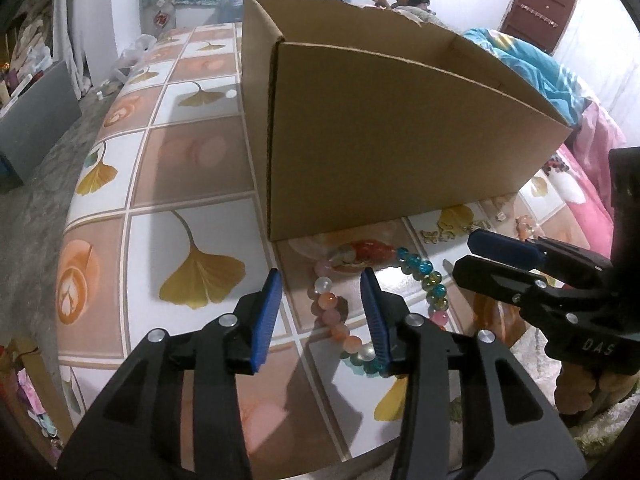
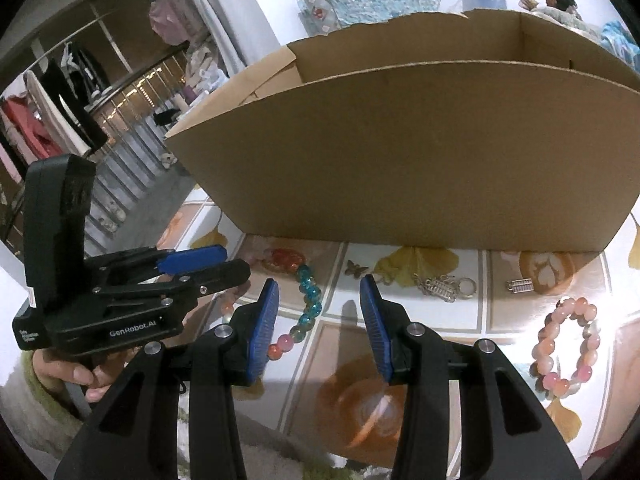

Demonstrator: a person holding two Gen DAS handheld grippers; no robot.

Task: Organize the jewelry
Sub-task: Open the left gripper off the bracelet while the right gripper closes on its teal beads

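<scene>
The bead string lies loose on the bench, low and centre in the left wrist view, just in front of the cardboard box. It runs as an open curve rather than a straight line: peach and pink beads climb from the lower middle of the frame toward a red ornament near the box's foot, then blue and green beads bend back down to the right. Its long axis goes roughly up and down the frame, toward the box wall.

The left gripper hangs over the peach stretch with its jaws about half open; beads show between the blue pads, but neither pad presses on them, so nothing is held. The right gripper, also about half open and empty, hovers over bare bench just right of the blue beads.

This looks like the pick-up step. The next move probably calls for lowering the left jaws, closing across the strand, then lifting it over the box rim.

Further right in the right wrist view lie a pink bracelet, a metal keyring and a small butterfly charm, well apart from the string.
</scene>
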